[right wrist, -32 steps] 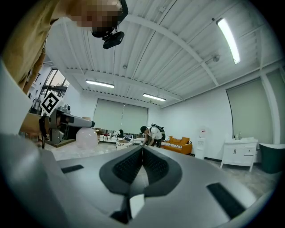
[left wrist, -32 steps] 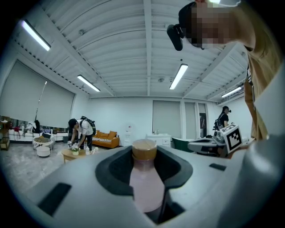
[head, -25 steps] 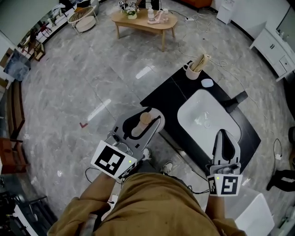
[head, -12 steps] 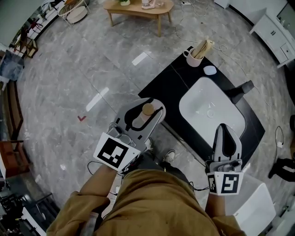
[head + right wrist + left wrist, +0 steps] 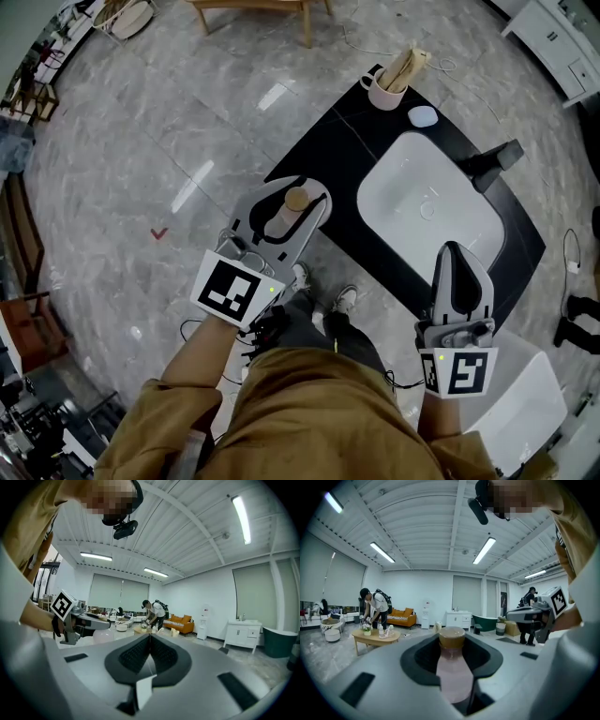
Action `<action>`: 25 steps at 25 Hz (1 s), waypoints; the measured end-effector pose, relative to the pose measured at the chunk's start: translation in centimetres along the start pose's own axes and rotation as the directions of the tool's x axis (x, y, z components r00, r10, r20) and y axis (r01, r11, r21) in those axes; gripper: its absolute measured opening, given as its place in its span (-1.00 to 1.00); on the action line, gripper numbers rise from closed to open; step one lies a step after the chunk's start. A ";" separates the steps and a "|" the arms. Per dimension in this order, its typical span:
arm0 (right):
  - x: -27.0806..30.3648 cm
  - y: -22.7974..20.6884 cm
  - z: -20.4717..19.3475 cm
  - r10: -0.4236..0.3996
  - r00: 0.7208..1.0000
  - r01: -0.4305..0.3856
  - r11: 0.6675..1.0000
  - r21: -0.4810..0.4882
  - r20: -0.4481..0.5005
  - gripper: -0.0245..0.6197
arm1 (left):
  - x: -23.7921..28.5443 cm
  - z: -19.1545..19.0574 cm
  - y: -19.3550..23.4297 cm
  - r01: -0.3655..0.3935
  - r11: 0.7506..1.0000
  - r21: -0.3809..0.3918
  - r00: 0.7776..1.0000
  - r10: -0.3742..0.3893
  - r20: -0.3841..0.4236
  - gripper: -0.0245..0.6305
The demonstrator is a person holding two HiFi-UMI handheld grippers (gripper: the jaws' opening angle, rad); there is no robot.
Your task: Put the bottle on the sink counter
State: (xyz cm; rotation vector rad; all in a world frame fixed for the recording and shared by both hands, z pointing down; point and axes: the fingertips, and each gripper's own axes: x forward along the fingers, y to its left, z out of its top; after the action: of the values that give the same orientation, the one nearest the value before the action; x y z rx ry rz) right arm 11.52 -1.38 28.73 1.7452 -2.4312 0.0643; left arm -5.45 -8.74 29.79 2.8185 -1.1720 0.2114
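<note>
i'm gripping the pink bottle (image 5: 452,667) in the left gripper (image 5: 296,204) jaws by the counter (image 5: 328,159) edge; right gripper (image 5: 454,255) jaws sitting closed, empty.

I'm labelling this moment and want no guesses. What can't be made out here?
Bottle: lower body hidden by the left gripper's jaws, both views.
Cup contents: too small, head view.
Pale object beside the sink: too small, head view.
Wooden table: cut off, top edge, head view.

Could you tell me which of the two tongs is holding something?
The left tongs: they are shut on the pink bottle with a tan cap, while the right tongs are shut on nothing.
</note>
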 end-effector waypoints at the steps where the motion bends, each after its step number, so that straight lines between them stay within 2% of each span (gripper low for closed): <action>1: 0.1 0.0 -0.1 -0.002 1.000 0.002 1.000 0.000 -0.001 -0.91 | 0.3 -0.2 0.0 0.003 1.000 0.002 1.000 -0.003 -0.002 -0.53; 25: 2.0 -0.2 -2.0 -0.023 0.999 0.023 1.000 0.003 -0.035 -0.91 | 4.6 -2.8 2.1 0.038 0.999 0.026 0.999 -0.037 -0.027 -0.53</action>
State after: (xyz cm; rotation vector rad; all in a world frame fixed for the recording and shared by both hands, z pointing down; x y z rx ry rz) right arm 11.24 -3.08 30.98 1.7583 -2.3874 0.0950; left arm -4.01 -13.11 33.36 2.8488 -1.1179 0.2635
